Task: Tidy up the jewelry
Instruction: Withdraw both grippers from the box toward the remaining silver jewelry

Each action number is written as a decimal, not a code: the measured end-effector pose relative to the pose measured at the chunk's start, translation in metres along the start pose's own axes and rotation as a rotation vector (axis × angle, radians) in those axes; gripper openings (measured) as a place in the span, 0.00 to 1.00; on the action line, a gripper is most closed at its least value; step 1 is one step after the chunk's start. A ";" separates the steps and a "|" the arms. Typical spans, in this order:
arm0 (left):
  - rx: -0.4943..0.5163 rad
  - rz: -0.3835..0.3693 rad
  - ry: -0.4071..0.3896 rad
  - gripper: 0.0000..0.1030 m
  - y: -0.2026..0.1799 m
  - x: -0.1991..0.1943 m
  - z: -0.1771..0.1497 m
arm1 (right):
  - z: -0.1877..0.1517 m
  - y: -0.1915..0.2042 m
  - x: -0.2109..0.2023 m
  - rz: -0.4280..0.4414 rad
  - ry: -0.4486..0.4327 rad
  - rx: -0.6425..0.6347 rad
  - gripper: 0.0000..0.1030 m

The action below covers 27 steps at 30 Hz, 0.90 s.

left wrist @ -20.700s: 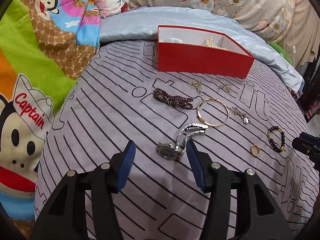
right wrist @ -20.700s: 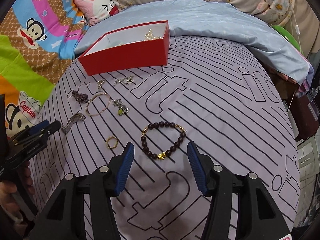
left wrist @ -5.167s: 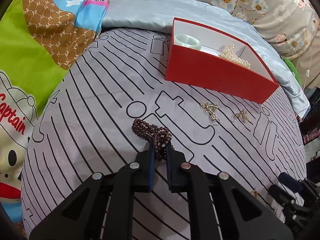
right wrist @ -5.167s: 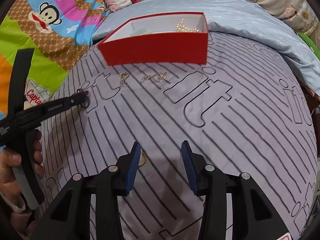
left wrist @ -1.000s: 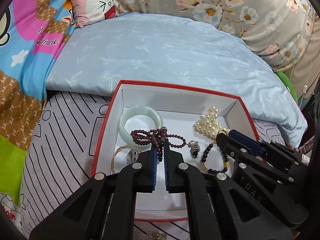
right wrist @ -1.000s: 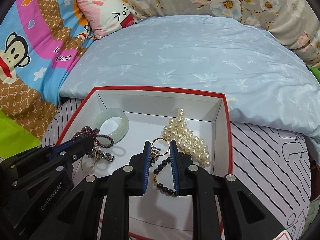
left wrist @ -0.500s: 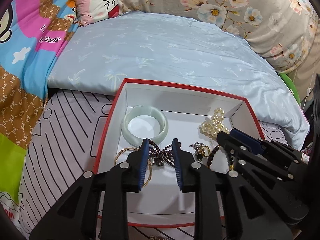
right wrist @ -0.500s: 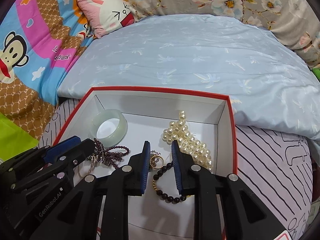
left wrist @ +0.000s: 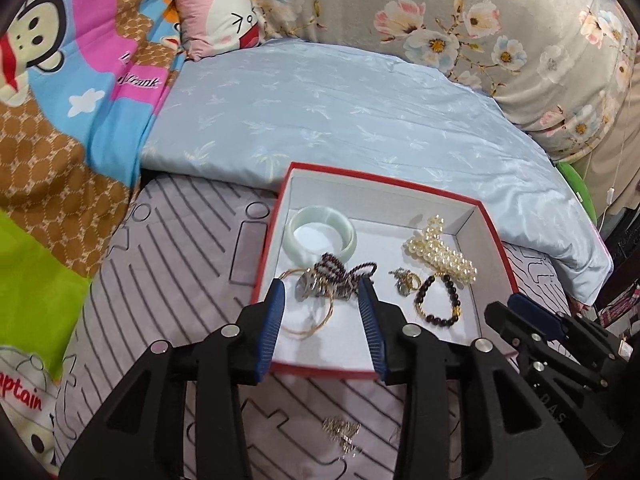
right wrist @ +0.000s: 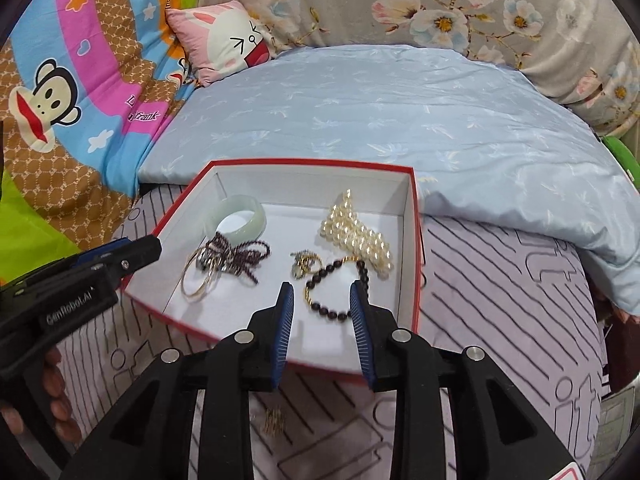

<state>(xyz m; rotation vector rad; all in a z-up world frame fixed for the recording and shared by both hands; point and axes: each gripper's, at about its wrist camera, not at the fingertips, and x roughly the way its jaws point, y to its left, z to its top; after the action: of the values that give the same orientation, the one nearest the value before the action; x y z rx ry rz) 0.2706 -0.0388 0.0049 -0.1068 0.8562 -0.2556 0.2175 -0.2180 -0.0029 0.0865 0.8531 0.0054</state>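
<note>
A red box [left wrist: 276, 240] with a white inside sits on the striped bedcover. In it lie a pale jade bangle [left wrist: 322, 232], a maroon bead strand [left wrist: 340, 270], a gold bangle [left wrist: 312, 312], pearls [left wrist: 440, 254], a dark bead bracelet [left wrist: 438, 300] and a small gold ring [right wrist: 304, 264]. My left gripper [left wrist: 321, 286] hovers over the box's near left part, its jaws opening, with nothing between the pads. My right gripper [right wrist: 322, 287] hovers over the dark bead bracelet [right wrist: 332, 292], jaws opening, pads gripping nothing.
Small earrings [left wrist: 340, 436] lie on the grey striped bedcover in front of the box. A light blue quilt [right wrist: 360, 112] rises behind the box. Cartoon bedding and a pink pillow [right wrist: 228, 40] are at the left. A hand [right wrist: 56, 396] holds the left gripper.
Both grippers have opened and drawn back toward the box's near edge. The maroon strand left the left jaws and the gold ring left the right jaws; both now lie in the box.
</note>
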 end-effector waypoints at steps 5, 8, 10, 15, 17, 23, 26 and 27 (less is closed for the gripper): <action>0.011 0.016 0.008 0.36 0.006 -0.018 -0.019 | -0.023 0.001 -0.020 -0.016 0.001 0.008 0.28; 0.019 0.021 0.024 0.37 0.009 -0.026 -0.035 | -0.040 0.002 -0.029 -0.013 0.015 0.015 0.28; 0.015 0.025 0.037 0.43 0.013 -0.029 -0.044 | -0.051 0.003 -0.032 -0.007 0.029 0.022 0.29; 0.029 0.049 0.069 0.49 0.019 -0.035 -0.071 | -0.081 0.008 -0.029 0.006 0.078 0.021 0.35; 0.022 0.052 0.089 0.49 0.022 -0.034 -0.080 | -0.089 0.012 -0.024 0.010 0.097 0.021 0.35; 0.015 0.070 0.125 0.50 0.030 -0.033 -0.098 | -0.098 0.033 -0.007 0.028 0.121 -0.008 0.41; 0.007 0.085 0.124 0.61 0.033 -0.034 -0.103 | -0.095 0.040 0.001 0.037 0.126 -0.018 0.42; 0.006 0.091 0.122 0.62 0.034 -0.035 -0.104 | -0.095 0.042 0.004 0.031 0.128 -0.021 0.42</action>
<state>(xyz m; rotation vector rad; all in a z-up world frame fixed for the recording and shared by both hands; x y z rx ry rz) 0.1758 0.0040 -0.0445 -0.0464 0.9793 -0.1806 0.1501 -0.1690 -0.0643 0.0803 0.9794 0.0495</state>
